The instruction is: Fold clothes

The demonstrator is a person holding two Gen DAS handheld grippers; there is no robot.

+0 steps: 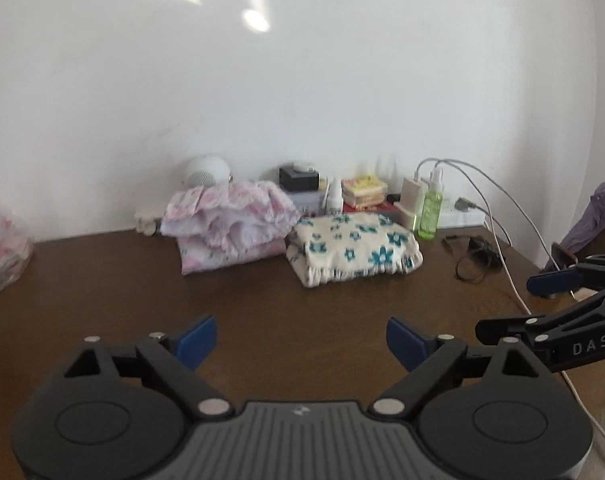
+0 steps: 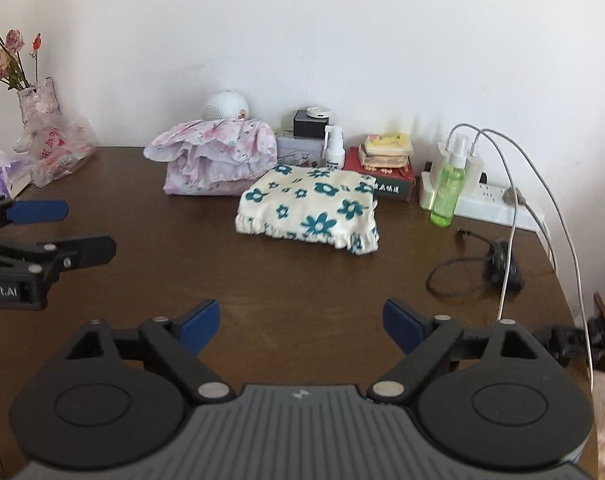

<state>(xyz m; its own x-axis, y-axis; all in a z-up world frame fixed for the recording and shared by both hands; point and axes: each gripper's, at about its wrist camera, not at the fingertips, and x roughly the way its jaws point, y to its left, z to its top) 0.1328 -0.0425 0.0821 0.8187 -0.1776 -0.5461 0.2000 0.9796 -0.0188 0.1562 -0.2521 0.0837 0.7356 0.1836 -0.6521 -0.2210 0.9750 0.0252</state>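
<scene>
Both tools, left tool (image 1: 300, 342) and right tool (image 2: 300, 326), were released and empty over the surface (image 2: 302, 280); careless reaching could snag the cable (image 2: 506, 264) or rumple the folded flowered cloth (image 2: 310, 208).

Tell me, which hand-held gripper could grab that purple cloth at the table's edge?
Probably the right hand-held gripper. It is open and empty, and the purple cloth lies off the table's right end, on its side. The left hand-held gripper is farther away.

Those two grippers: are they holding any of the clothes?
No. The left gripper and right gripper are open and empty; the cream flowered garment lies folded on the table.
</scene>
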